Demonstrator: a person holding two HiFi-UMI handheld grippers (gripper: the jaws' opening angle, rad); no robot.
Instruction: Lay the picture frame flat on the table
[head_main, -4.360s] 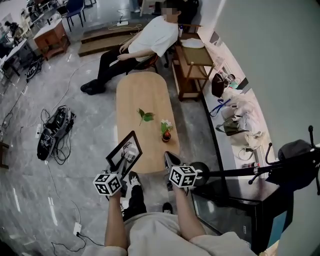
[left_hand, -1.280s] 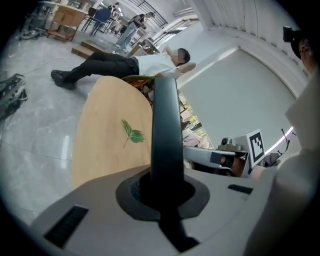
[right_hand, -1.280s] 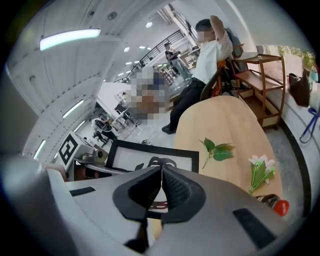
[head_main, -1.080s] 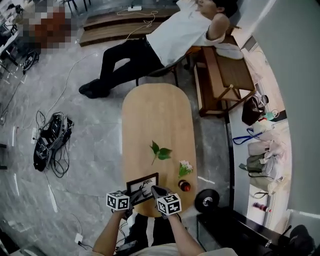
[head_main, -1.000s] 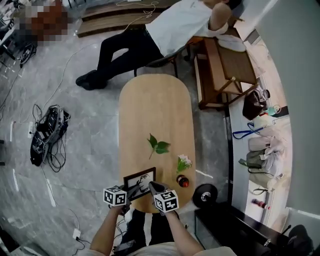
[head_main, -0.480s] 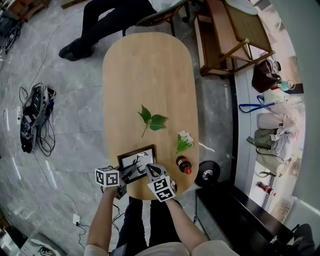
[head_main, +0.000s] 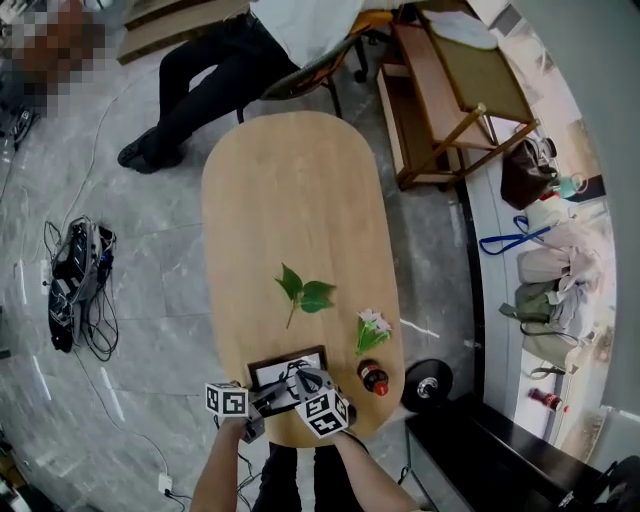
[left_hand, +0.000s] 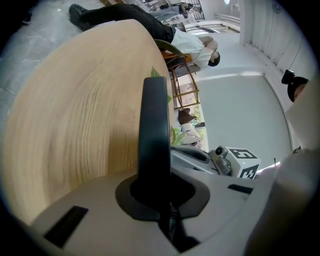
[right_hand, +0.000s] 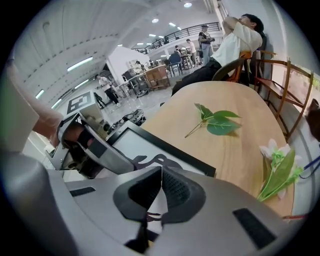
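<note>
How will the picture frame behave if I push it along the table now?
The picture frame looks stiff, with a thin dark rim, so it should move as one piece. Nearly flat on the smooth wooden table, it will probably slide rather than tip.

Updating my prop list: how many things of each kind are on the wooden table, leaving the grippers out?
Picture frame: 1
Leaf sprig: 1
White flower: 1
Small dark container: 1
Total: 4
</note>
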